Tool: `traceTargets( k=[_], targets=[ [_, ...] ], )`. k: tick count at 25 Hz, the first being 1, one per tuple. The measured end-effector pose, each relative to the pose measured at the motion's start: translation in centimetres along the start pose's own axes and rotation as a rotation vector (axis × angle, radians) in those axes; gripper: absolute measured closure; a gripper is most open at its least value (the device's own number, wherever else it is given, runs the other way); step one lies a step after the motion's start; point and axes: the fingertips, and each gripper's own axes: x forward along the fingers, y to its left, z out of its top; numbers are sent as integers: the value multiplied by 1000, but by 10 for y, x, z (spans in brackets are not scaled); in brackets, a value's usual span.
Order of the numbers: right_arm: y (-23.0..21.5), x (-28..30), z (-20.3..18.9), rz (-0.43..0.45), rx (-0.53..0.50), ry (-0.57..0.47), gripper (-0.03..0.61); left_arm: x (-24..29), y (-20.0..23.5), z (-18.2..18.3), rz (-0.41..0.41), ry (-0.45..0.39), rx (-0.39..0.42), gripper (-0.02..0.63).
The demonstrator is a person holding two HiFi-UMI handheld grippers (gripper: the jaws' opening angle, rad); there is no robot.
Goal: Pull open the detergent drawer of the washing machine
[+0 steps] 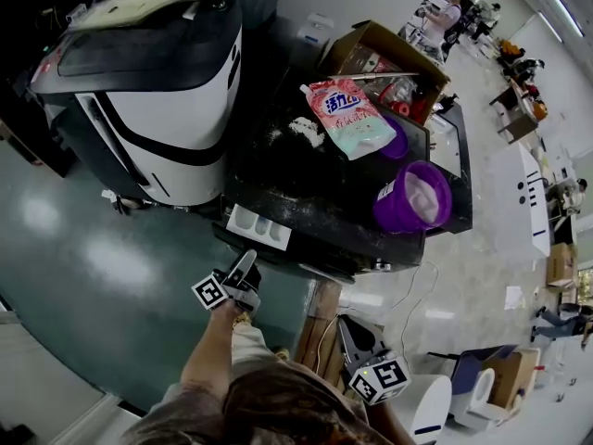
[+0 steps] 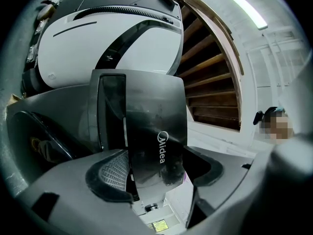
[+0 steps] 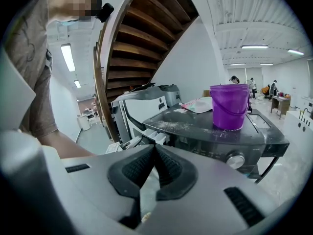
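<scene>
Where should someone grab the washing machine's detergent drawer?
By its dark front panel, coming straight from the front: the detergent drawer slides out that way, and the flat, narrow panel fits between the left hand-held gripper's open jaws.

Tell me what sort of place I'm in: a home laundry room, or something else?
Likely an open workshop or test hall, not a home. The washing machine stands out on a wide polished floor, desks with people at work fill the background, and strip lights run along the ceiling.
</scene>
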Motion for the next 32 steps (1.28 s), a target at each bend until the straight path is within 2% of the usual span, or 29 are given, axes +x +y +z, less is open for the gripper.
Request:
traceTargets(
  k=[17,32],
  targets=[
    [25,7,2,103,-38,-6,575,-49,-21,-16,14,-10,-11,265],
    [42,12,2,164,-54,2,575,-71,-29,-23,25,-13,-16,265]
  ],
)
